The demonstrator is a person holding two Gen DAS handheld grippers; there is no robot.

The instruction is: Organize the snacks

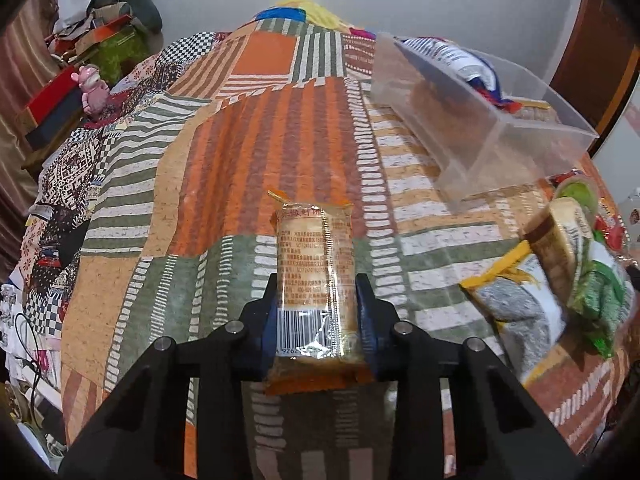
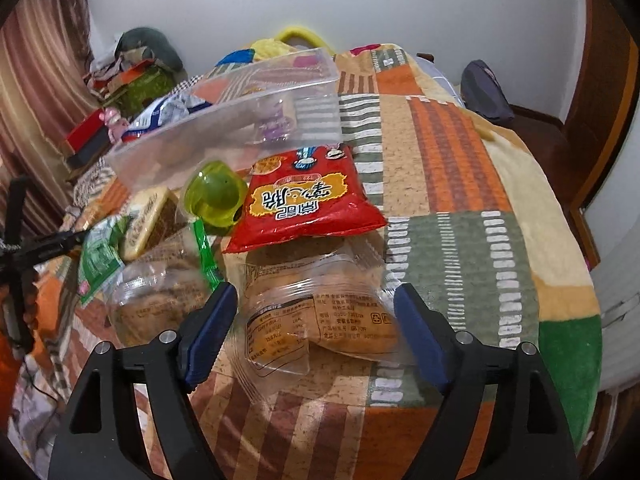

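Note:
My left gripper (image 1: 318, 300) is shut on an orange-edged clear cracker packet (image 1: 316, 280) and holds it above the patchwork bedspread (image 1: 240, 152). A clear plastic bin (image 1: 472, 112) with some snack bags inside stands to the upper right. My right gripper (image 2: 316, 312) is open, its blue pads on either side of a clear-wrapped pastry pack (image 2: 320, 312) lying on the bedspread. Beyond it lie a red snack bag (image 2: 304, 200), a green jelly cup (image 2: 216, 196) and the clear bin (image 2: 240, 120).
More snacks lie in a pile: a grey-and-white bag (image 1: 520, 312), a green packet (image 1: 596, 292), a biscuit pack (image 2: 148, 220), another clear pastry pack (image 2: 156, 304). Boxes and a pink toy (image 1: 92, 88) sit at the far left. The bed's right edge (image 2: 576, 280) drops off.

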